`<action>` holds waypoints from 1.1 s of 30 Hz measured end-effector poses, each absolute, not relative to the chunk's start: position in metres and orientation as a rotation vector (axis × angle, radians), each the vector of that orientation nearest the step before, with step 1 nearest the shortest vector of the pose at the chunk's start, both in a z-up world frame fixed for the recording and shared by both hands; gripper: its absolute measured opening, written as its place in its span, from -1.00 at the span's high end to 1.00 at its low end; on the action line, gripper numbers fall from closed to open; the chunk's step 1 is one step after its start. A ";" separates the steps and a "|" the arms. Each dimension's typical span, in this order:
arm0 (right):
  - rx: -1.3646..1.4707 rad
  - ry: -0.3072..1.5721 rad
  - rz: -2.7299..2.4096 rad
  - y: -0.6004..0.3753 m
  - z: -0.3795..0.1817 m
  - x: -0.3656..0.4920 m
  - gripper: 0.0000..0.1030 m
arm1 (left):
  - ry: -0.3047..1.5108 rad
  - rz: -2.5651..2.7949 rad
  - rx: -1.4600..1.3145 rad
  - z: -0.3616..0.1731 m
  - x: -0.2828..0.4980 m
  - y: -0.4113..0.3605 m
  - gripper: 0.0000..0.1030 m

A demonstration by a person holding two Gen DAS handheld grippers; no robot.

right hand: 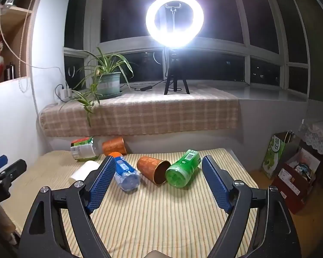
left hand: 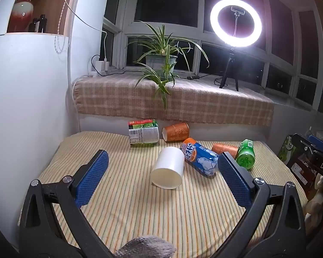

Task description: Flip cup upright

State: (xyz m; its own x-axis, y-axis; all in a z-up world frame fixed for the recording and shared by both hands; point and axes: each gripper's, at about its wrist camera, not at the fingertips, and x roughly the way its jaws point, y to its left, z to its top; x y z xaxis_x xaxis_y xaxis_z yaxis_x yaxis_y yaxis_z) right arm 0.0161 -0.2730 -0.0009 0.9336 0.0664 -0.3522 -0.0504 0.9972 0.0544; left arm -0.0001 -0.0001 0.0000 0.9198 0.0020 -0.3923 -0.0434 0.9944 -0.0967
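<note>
A white cup lies on its side on the striped cloth, its closed base facing my left gripper, which is open and empty just short of it. It shows in the right wrist view too. An orange cup lies on its side with its mouth toward my right gripper, which is open and empty in front of it. It also shows in the left wrist view. A second orange cup lies on its side at the back, also in the right wrist view.
A blue Arctic Ocean bottle, a green bottle and a green-and-red labelled bottle lie on the cloth. Behind stands a plaid-covered sill with a plant and ring light. Boxes stand right of the table.
</note>
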 end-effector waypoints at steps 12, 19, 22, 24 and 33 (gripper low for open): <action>0.047 0.371 0.066 -0.276 0.003 0.019 -0.59 | 0.401 0.026 -0.102 0.000 0.002 0.007 -1.00; 0.039 0.361 0.059 -0.273 0.000 0.017 -0.59 | 0.399 0.024 -0.102 0.002 0.003 0.012 -1.00; 0.039 0.364 0.060 -0.274 -0.002 0.017 -0.59 | 0.400 0.028 -0.098 0.002 0.003 0.013 -1.00; 0.038 0.363 0.059 -0.273 -0.001 0.018 -0.59 | 0.400 0.027 -0.097 0.003 0.003 0.014 -1.00; 0.040 0.359 0.057 -0.273 -0.001 0.016 -0.59 | 0.398 0.028 -0.097 0.002 0.002 0.012 -1.00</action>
State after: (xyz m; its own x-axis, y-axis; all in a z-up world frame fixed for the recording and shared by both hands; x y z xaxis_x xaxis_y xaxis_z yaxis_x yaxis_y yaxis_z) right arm 0.0163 -0.2730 -0.0008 0.9346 0.0631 -0.3501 -0.0490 0.9976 0.0489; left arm 0.0024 0.0116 0.0022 0.9216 0.0084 -0.3881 -0.0464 0.9950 -0.0886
